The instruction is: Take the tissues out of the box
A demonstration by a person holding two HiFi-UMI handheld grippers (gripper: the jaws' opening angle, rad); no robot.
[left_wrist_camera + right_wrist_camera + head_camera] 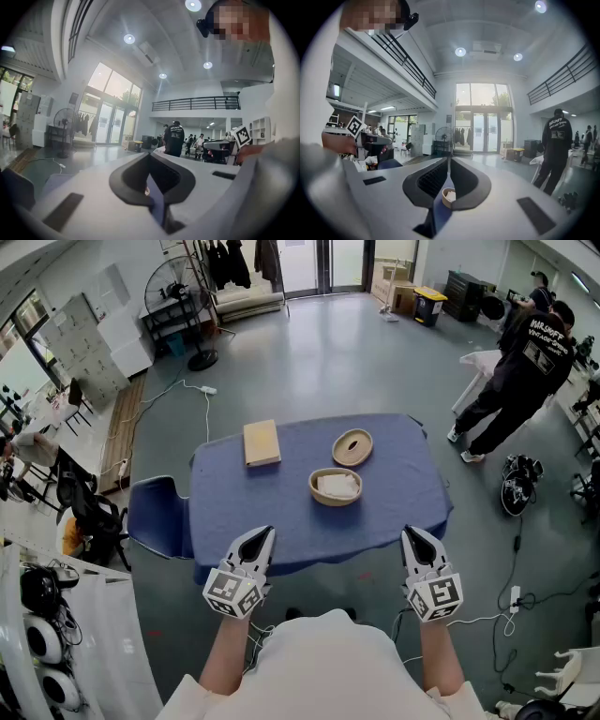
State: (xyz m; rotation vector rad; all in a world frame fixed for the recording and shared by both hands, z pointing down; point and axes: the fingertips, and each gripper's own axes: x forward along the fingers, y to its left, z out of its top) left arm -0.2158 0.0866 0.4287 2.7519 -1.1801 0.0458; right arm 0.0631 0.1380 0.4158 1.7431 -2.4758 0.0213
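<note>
An oval wooden box (336, 487) holding white tissues stands mid-table on the blue cloth (403, 502). Its oval lid (352, 447) lies just behind it to the right. Both grippers hover at the table's near edge, well short of the box. My left gripper (267, 532) is shut with nothing in it, and its jaws meet in the left gripper view (150, 155). My right gripper (409, 532) is shut and empty too. In the right gripper view its jaws (449, 160) are together, and the tissue box (448, 197) shows small between them, far ahead.
A flat tan box (262, 442) lies at the table's back left. A blue chair (155, 517) stands against the table's left side. A person in black (525, 371) bends over at the far right, with a bag (517, 486) and cables on the floor nearby.
</note>
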